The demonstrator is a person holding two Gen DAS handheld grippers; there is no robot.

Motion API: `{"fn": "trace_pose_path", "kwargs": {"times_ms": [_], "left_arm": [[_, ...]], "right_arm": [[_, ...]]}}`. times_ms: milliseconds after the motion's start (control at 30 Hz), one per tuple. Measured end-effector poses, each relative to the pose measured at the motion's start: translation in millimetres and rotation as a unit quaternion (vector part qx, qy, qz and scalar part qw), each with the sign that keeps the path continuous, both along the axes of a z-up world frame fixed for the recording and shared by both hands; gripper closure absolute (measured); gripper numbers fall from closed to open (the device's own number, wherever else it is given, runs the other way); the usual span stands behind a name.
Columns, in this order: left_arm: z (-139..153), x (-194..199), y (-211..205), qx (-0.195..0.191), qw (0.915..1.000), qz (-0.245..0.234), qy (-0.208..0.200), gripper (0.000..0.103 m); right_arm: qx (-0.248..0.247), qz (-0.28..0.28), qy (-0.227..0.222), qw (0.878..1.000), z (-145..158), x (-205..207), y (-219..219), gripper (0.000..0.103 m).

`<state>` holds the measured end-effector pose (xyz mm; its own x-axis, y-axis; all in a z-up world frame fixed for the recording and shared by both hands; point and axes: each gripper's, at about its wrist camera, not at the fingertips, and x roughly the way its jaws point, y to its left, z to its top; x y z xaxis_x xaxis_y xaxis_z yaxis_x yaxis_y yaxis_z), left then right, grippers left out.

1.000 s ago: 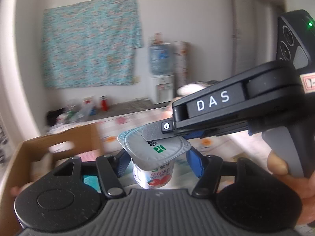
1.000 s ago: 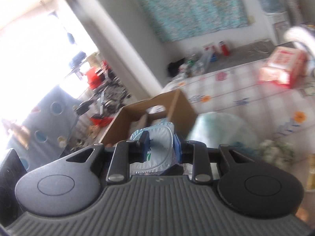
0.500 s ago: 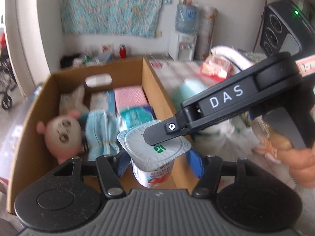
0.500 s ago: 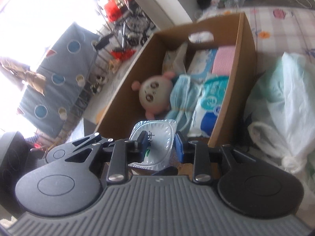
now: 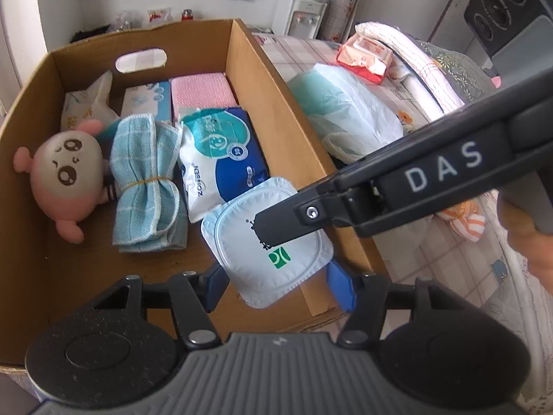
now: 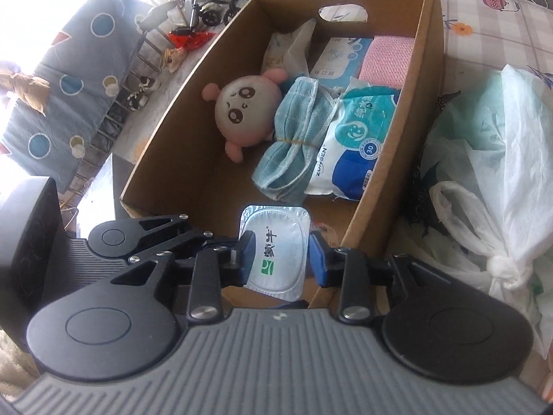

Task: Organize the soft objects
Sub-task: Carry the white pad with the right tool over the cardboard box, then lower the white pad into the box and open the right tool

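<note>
A foil-lidded yogurt cup (image 5: pixel 266 242) (image 6: pixel 276 254) hangs over the near end of the cardboard box (image 5: pixel 283 131) (image 6: pixel 428 79). My left gripper (image 5: pixel 280 283) has its blue pads on both sides of the cup. My right gripper (image 6: pixel 280 252) also straddles it; in the left wrist view its arm lies over the lid. Whether either set of pads presses the cup is unclear. The box holds a pink plush toy (image 5: pixel 65 176) (image 6: pixel 247 107), a tied blue towel (image 5: pixel 147 183) (image 6: pixel 297 138), a wipes pack (image 5: pixel 221 155) (image 6: pixel 359 141) and a pink cloth (image 5: pixel 202 91).
A knotted white plastic bag (image 6: pixel 484 159) (image 5: pixel 349 114) lies right of the box on the checked bed sheet. A red-white pack (image 5: pixel 366 55) sits further back. A patterned blue cushion (image 6: pixel 58 79) stands left of the box.
Both grippers and the cup have moved from above the bed over to the box's near end and tipped downward. The cup's lid now faces both cameras.
</note>
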<state>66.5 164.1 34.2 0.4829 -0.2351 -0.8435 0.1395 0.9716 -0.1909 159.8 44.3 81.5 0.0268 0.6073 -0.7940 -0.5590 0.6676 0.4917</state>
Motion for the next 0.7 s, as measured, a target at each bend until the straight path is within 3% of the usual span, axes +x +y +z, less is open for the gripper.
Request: {"fn": "trace_pose_path", "kwargs": {"times_ms": [200, 433, 700], "left_arm": [[-5, 7, 6, -0.006, 0.9997, -0.001, 0.025, 0.040], [-3, 10, 15, -0.006, 0.9996, 0.008, 0.026, 0.035], [-5, 19, 30, -0.001, 0.9987, 0.049, 0.017, 0.039]], "right_arm": [[0.002, 0.002, 0.006, 1.000, -3, 3, 2, 0.063], [0.014, 0.000, 0.005, 1.000, -2, 6, 2, 0.059], [0.069, -0.020, -0.002, 0.997, 6, 7, -14, 0.059]]}}
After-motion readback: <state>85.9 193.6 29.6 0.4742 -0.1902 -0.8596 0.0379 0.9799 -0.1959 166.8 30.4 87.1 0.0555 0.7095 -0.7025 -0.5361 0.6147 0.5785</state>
